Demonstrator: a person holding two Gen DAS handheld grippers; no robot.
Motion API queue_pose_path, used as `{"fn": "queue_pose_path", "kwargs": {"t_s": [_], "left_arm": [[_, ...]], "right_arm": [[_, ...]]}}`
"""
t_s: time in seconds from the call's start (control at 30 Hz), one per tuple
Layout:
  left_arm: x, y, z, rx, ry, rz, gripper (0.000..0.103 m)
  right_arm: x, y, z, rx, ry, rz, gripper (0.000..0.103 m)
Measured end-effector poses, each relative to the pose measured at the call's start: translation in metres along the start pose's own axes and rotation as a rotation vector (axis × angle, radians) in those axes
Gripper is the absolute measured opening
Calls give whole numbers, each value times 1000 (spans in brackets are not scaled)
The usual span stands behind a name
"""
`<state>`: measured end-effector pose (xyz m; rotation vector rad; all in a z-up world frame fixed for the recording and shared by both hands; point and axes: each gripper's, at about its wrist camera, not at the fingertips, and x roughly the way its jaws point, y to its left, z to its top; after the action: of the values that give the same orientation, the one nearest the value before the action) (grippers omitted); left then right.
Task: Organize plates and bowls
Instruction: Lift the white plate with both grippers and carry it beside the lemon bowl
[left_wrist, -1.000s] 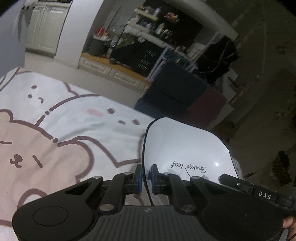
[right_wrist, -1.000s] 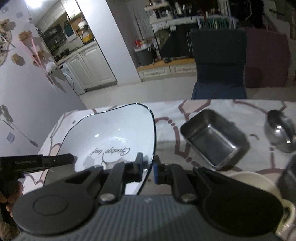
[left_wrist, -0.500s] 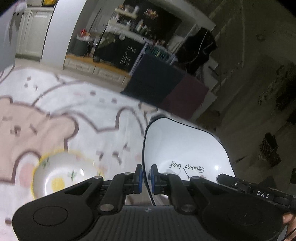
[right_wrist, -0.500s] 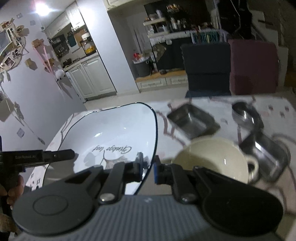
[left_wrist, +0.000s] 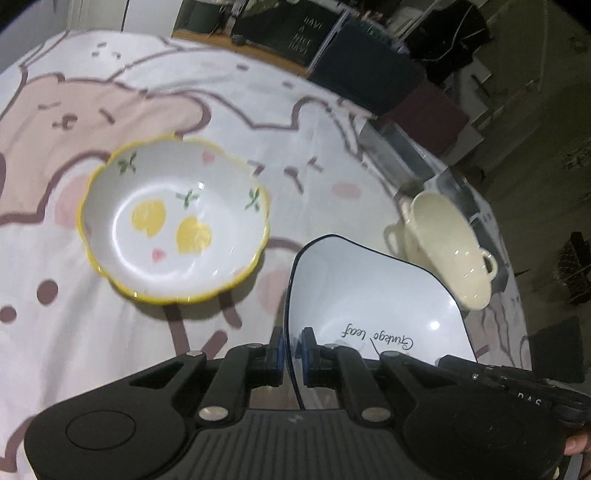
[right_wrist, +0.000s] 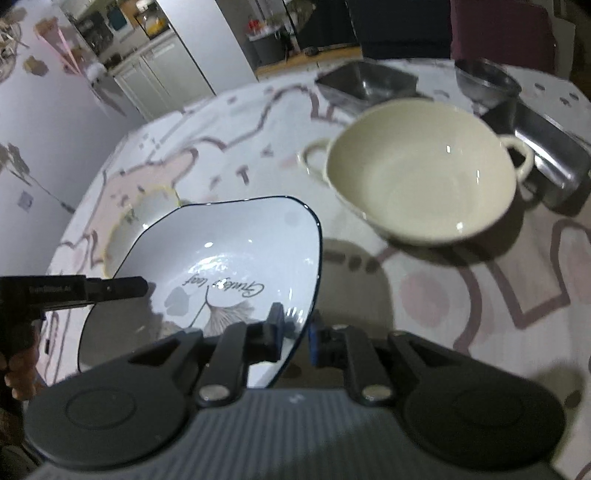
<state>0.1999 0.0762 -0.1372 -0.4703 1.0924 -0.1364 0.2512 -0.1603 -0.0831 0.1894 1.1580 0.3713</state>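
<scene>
Both grippers carry the white plate (left_wrist: 373, 295) w/ dark rim & "Ginkgo leaf" script, above the bench (left_wrist: 110, 350). Left gripper (left_wrist: 291, 347) jaws narrow, pinched on plate's left rim. Right gripper (right_wrist: 295, 332) jaws opening, rim btwn them; left pad at the rim, right pad looks just off it. Yellow-rimmed lemon bowl (left_wrist: 173, 221) sits on the cloth left of plate. Cream two-handled bowl (right_wrist: 421, 177) beyond plate on the right, steel trays (right_wrist: 546, 147) & steel bowl (right_wrist: 487, 81) behind it
</scene>
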Motion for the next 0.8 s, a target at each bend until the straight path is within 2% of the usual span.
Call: {"fn": "queue_pose_path", "kwargs": {"t_s": [0.17, 0.8], "left_arm": [[8, 0, 1, -16, 20, 15, 9], [23, 0, 10, -56, 57, 41, 9]], "right_arm": [[14, -5, -7, 29, 53, -9, 17], [45, -13, 7, 86, 110, -40, 19]]}}
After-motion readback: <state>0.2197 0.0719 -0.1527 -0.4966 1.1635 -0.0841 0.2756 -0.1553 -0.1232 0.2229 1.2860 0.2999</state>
